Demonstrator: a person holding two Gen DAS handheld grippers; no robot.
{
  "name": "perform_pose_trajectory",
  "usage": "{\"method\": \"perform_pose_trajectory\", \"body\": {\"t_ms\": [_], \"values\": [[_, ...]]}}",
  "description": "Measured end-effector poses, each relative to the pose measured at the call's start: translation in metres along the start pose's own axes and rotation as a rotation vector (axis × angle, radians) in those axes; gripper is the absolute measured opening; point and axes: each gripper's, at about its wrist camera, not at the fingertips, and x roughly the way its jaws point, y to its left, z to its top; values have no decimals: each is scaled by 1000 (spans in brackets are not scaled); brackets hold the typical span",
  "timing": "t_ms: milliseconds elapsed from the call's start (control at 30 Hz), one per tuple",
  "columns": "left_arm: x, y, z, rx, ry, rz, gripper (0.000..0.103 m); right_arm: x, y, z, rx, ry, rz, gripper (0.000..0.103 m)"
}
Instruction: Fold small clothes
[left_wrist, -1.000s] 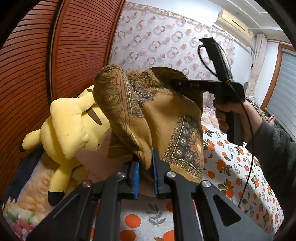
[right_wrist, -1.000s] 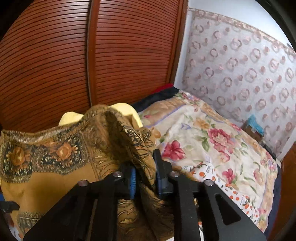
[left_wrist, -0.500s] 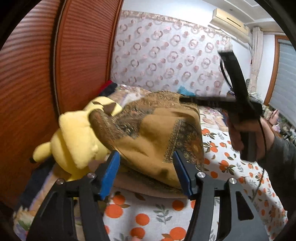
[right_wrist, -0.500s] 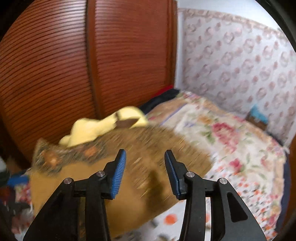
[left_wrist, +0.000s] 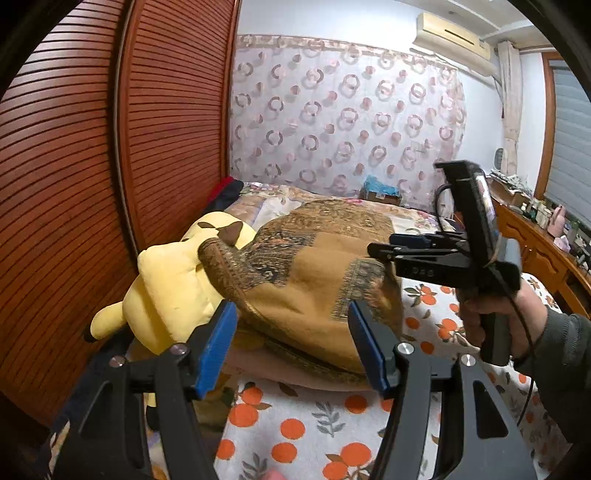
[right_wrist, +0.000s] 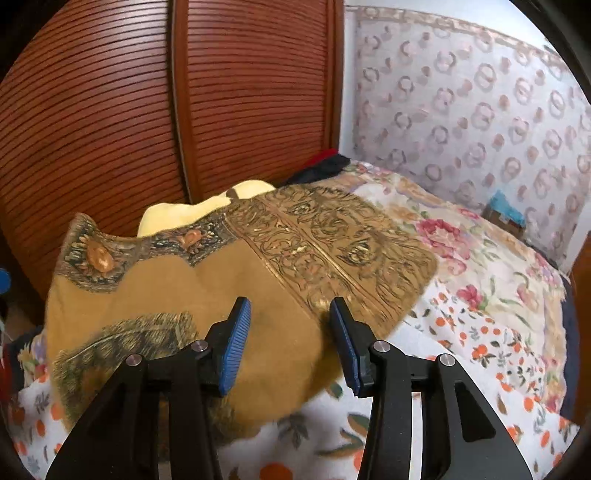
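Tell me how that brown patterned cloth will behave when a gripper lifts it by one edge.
Probably floppy: the brown patterned cloth drapes in soft curves over the yellow plush toy. Likely light, since it lies humped without flattening. It may slide on the orange-print bedsheet and unfold, because nothing pins it; both grippers stand open.

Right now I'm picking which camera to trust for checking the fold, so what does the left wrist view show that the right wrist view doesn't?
Only the left wrist view shows the right claw held in a hand, the air conditioner, and the wooden counter at the right. Only the right wrist view shows the cloth's whole top lying spread out. Both show the brown patterned cloth draped partly over the yellow plush toy, the flowered bedspread, and the slatted wooden doors.
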Motion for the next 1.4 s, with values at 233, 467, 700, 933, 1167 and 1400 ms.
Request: {"method": "perform_pose_trajectory", "body": {"t_ms": [233,467,700,933,1167,1400], "values": [[-12,-27,0,53,-25,-37,62,-87,-7,-25,71,-70,-58,45],[-23,-69,-2,113,-37,-95,62,-177,-17,-70,139,-115,-161,49],[-39,-112,-5,150,-36,-161,62,-242,-25,-108,205,-143,-273,55],[-55,-149,4,179,-35,-220,62,-302,-37,-134,277,-184,-360,78],[-68,-172,20,201,-74,-241,62,-357,-46,-146,332,-254,-476,79],[-80,-182,28,203,-99,-245,62,-377,-44,-149,337,-286,-524,80]]}}
